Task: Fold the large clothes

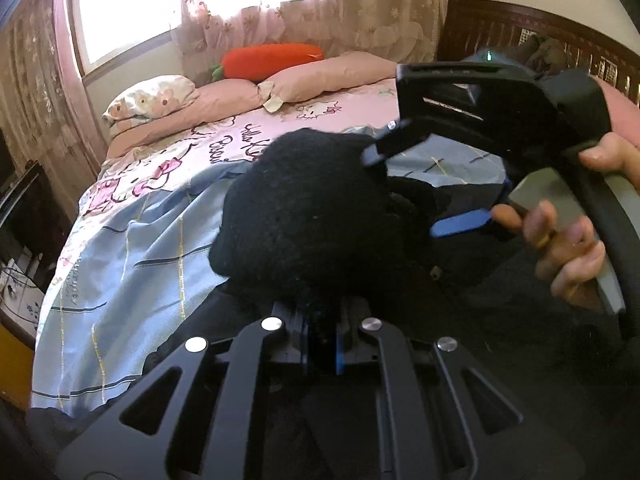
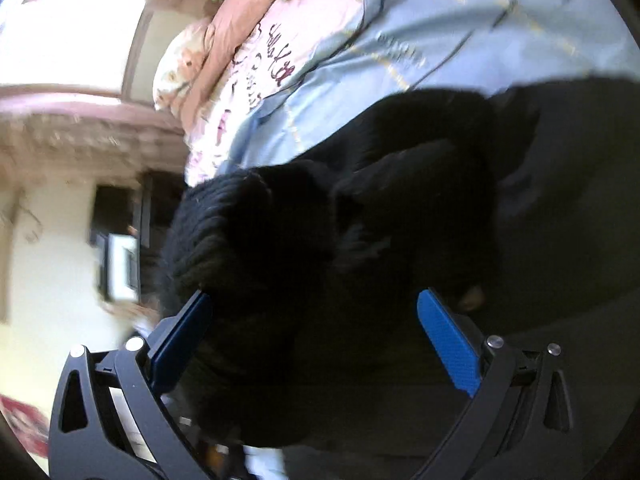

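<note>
Left hand-held gripper (image 1: 320,320) was clamped tight on a bunched fold of the black knit garment (image 1: 304,216), which rose in a dark mound just ahead of its closed jaws. Right hand-held gripper (image 2: 320,340) stood with its blue pads (image 2: 448,344) spread wide; the garment's dark cloth lay between them, and I could not tell whether either pad touched it. In the left wrist view the right tool appeared at the upper right, held by a hand (image 1: 572,248). The garment lay on the bed (image 1: 132,240), over a light blue checked cover (image 1: 120,272), near its foot. Beyond were a pink printed sheet (image 1: 224,148), pink pillows (image 1: 320,76) and an orange carrot cushion (image 1: 272,60) below the curtained window (image 1: 132,4).
</note>
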Tool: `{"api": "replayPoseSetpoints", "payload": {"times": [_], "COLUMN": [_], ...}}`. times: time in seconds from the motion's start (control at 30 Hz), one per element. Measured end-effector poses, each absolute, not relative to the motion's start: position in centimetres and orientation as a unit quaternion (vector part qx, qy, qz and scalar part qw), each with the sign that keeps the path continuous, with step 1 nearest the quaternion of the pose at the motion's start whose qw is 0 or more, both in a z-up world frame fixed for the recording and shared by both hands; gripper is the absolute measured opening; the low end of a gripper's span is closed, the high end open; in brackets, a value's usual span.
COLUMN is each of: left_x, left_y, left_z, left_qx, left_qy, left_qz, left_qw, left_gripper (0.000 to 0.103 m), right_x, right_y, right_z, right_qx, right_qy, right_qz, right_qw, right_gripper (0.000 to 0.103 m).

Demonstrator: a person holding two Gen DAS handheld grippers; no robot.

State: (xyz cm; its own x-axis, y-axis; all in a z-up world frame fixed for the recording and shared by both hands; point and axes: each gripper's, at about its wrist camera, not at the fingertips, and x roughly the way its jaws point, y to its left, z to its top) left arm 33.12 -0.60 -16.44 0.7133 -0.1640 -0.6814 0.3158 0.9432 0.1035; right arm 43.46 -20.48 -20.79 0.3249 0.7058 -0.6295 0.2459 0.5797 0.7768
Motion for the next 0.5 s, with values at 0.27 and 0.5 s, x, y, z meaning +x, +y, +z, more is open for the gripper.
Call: {"api": "replayPoseSetpoints", "payload": {"times": [0.27, 0.5], "left_x": [33.1, 32.8], "left_y": [-0.2, -1.0], "left_z": [-16.3, -16.4], "left_qx": [0.101, 0.115], "left_qy": [0.356, 0.354], "left_qz": [-0.131, -0.136], "left_qw": [0.92, 0.918], "left_gripper": [0.008, 0.008], "right_x": [44.2, 44.5], "right_y": [-20.2, -18.5], "right_z": [-18.4, -17.4], "right_qx": [0.429, 0.406], "right_qy": [0.523, 0.513], "right_qz": [0.177, 0.198], "right_qw": [0.714, 0.73], "right_gripper": [0.102, 0.102]}}
